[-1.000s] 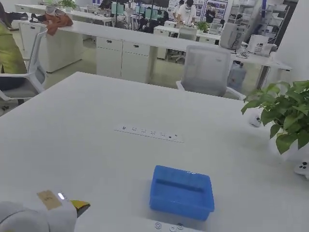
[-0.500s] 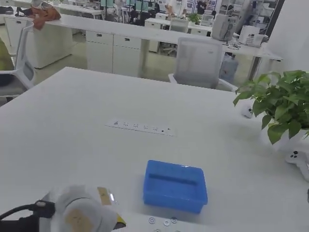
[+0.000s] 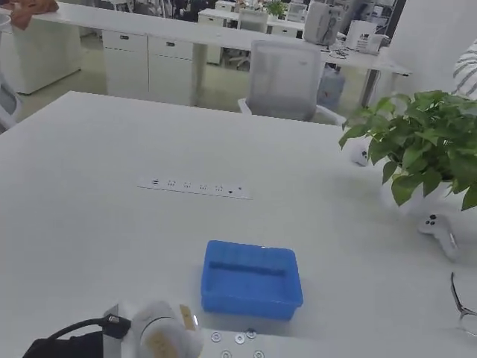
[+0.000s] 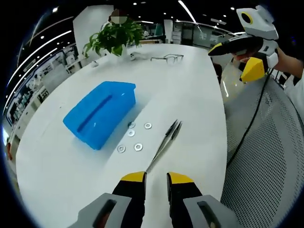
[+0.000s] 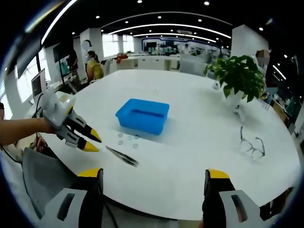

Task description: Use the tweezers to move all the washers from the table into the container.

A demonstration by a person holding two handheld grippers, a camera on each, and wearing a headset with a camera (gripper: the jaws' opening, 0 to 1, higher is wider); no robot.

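**Grip the tweezers squarely**

Small metal washers (image 4: 133, 137) lie just beside the blue plastic container (image 4: 90, 135), and the slim steel tweezers (image 4: 164, 142) lie just past them. The left gripper (image 4: 156, 183), its jaws slightly parted and empty, should probably close across both tweezer arms. The right gripper (image 5: 154, 190) is spread wide and holds nothing.

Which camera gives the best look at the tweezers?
The left gripper view: the tweezers lie whole on the table just ahead of its jaws. The right gripper view shows them small and dark, near the left gripper.

Silver tweezers (image 4: 165, 142) lying flat, small washers (image 4: 138, 147) beside open blue container (image 4: 100, 114)
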